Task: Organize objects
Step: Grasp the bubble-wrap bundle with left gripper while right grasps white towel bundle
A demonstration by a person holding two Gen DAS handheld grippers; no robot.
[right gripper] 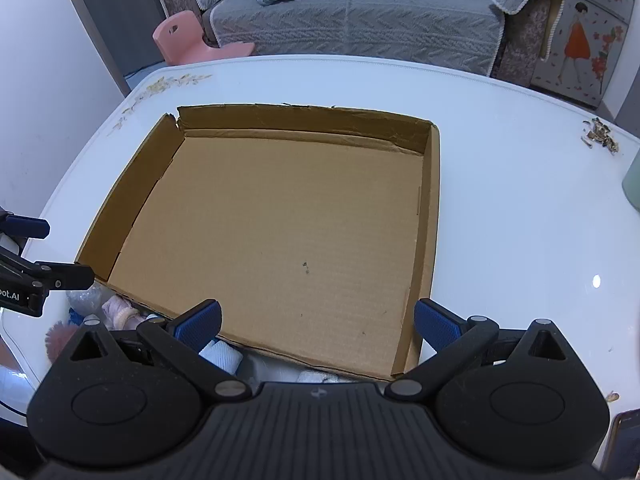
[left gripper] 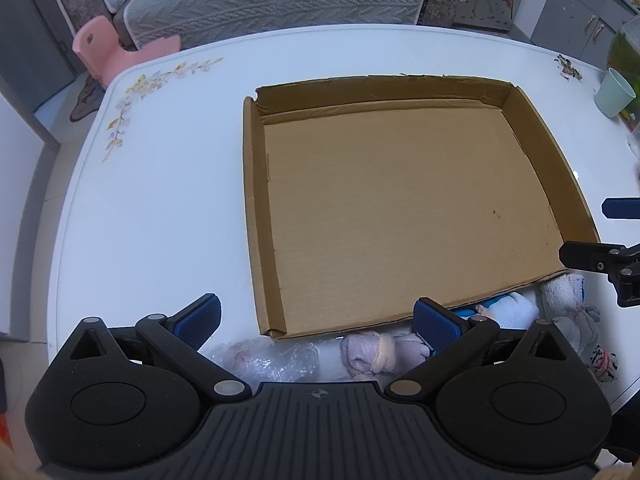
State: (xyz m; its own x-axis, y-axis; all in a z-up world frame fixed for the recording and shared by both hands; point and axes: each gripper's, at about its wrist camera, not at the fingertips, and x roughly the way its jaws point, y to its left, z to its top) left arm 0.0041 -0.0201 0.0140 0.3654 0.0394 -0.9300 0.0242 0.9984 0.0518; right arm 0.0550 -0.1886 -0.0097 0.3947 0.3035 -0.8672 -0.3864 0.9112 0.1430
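A shallow, empty cardboard tray [left gripper: 256, 216] lies on the white table and also shows in the right wrist view [right gripper: 430, 208]. Several rolled socks lie along its near edge: a lilac pair [left gripper: 374, 354], a blue-and-white pair [left gripper: 508, 310], a white pair [left gripper: 564, 290]; a blue-white one [right gripper: 222, 356] and a pink one [right gripper: 120, 312] show in the right wrist view. My left gripper [left gripper: 318, 322] is open and empty above the near edge. My right gripper [right gripper: 318, 322] is open and empty above the tray's near right corner.
A clear plastic bag [left gripper: 268, 360] lies by the socks. A green cup [left gripper: 614, 94] and a glass vessel [left gripper: 626, 52] stand at the table's right. A phone [right gripper: 624, 440] lies near the right edge. A sofa [right gripper: 352, 16] and a pink stool [right gripper: 188, 38] stand beyond the table.
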